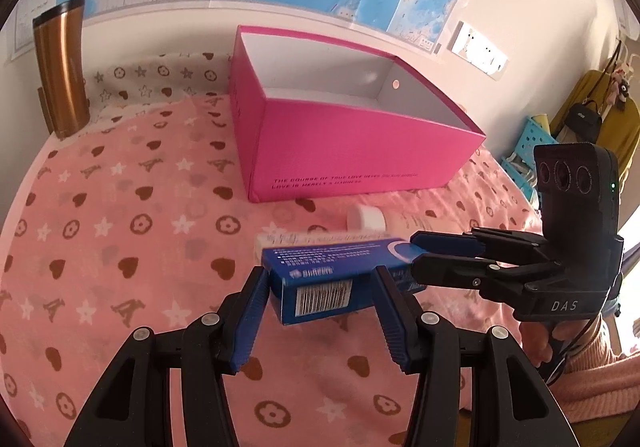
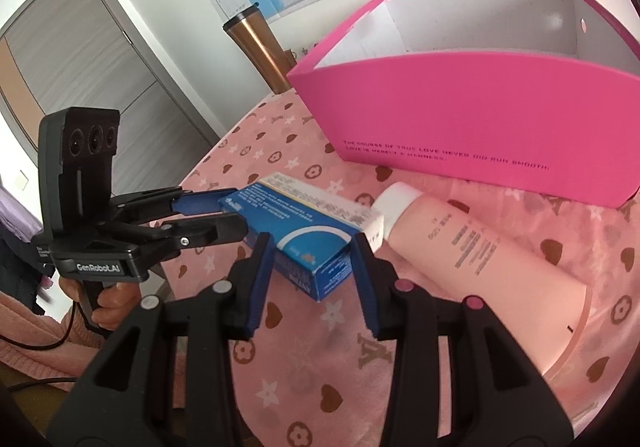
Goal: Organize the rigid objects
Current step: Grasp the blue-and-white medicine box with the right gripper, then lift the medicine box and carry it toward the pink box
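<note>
Both grippers clamp one blue carton (image 1: 320, 283), lifted clear of the pink cloth (image 1: 120, 247): the left gripper (image 1: 320, 295) pinches its barcode end, the right gripper (image 2: 312, 267) the other end. Beyond it stands an open pink box (image 1: 348, 151), its white inside bare as far as it shows. A pink tube (image 2: 480, 259) with a white cap lies on the cloth before the box. A copper tumbler (image 1: 64, 75) stands by the wall.

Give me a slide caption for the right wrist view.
Both grippers hold blue carton before pink box.
</note>
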The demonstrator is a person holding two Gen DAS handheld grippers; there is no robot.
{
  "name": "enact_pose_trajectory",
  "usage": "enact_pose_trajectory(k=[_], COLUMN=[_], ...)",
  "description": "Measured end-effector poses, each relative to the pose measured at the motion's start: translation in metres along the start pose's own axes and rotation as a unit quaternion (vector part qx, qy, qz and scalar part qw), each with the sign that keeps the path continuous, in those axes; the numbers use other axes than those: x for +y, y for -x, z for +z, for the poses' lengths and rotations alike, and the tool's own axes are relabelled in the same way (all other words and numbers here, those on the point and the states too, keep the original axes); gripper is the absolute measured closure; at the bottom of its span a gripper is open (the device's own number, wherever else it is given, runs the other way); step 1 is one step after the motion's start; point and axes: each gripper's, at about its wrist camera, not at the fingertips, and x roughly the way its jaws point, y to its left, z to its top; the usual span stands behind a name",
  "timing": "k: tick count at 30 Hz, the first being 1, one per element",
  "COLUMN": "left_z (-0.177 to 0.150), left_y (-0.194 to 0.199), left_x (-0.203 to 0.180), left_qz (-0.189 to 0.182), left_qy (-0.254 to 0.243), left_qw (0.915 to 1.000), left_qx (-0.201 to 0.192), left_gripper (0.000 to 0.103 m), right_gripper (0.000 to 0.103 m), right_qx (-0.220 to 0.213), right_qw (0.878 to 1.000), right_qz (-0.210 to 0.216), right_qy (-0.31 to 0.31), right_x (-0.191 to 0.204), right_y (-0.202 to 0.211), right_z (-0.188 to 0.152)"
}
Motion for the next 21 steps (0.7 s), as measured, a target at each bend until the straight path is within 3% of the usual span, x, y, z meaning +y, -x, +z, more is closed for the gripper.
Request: enact_pose_trajectory(k=[6,13,21], left_z=[0.000,-0.013,-0.020], left_y=[-0.003,-0.016,-0.028], left_x=[-0.004,0.003,0.004], left_qz=[0.003,-0.004,0.001], left_qy=[-0.006,0.007,0.005], left_qw=[1.0000,0.9995,0.9988], left_qx=[0.002,0.031,0.049], left_gripper=[0.050,0.050,0.050], right_gripper=[0.060,0.061,0.061], right_qx=[-0.004,0.024,0.042], right_qw=[1.000,1.000,0.999], right_qz=[-0.001,-0.002,-0.005], right_qy=[0.003,0.013,-0.022], right_x=[-0.001,0.000,-0.015], right_y=[0.005,-0.002,-0.008], right_z=[0.001,-0.010,-0.019])
